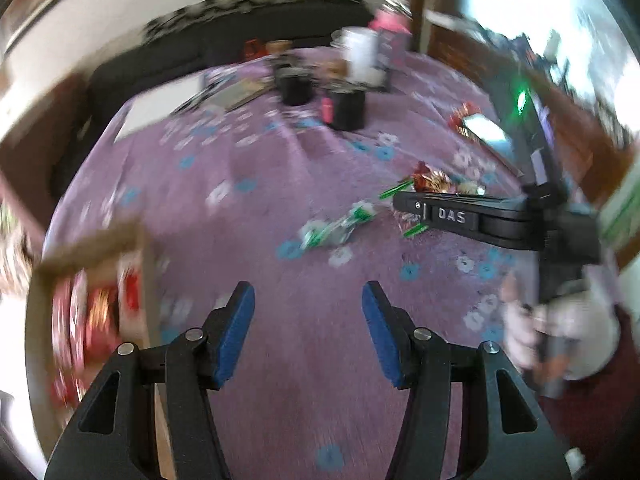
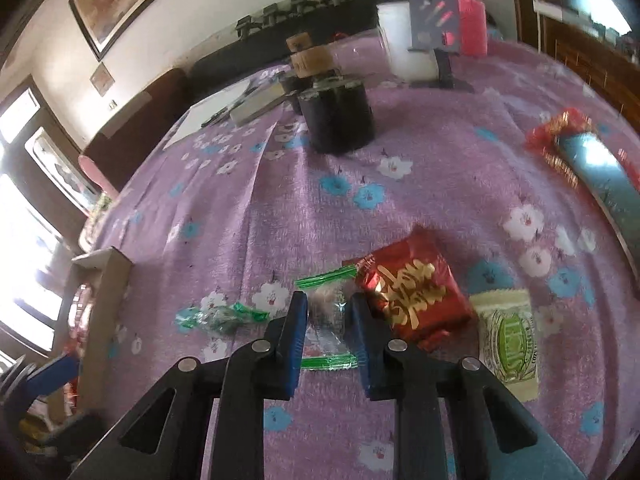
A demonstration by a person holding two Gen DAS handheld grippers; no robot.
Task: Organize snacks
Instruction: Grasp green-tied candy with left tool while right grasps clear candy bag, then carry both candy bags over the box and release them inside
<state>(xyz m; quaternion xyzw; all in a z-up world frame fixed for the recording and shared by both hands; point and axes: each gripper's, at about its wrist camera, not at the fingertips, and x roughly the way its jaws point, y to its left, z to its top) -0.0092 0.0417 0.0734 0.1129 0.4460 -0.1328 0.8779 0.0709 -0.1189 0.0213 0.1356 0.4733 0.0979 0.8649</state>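
Note:
My right gripper [image 2: 329, 304] has its blue pads around a clear snack packet with green ends [image 2: 326, 320] on the purple cloth; the jaws look nearly closed on it. A red and gold snack [image 2: 412, 296] and a pale green packet [image 2: 506, 344] lie just right of it. A small green-wrapped candy [image 2: 218, 316] lies to its left and also shows in the left wrist view [image 1: 336, 228]. My left gripper [image 1: 308, 300] is open and empty above the cloth. The right gripper [image 1: 404, 210] reaches in from the right there. A cardboard box [image 1: 92, 248] with red snacks is at left.
Black cylindrical containers [image 2: 340, 116] stand mid-table, with a white jar [image 2: 404, 44] and pink bottle [image 2: 464, 12] behind. A teal box on red foil [image 2: 600, 176] lies at right. Papers [image 2: 216, 108] lie far left. The box's wall [image 2: 108, 292] is at left.

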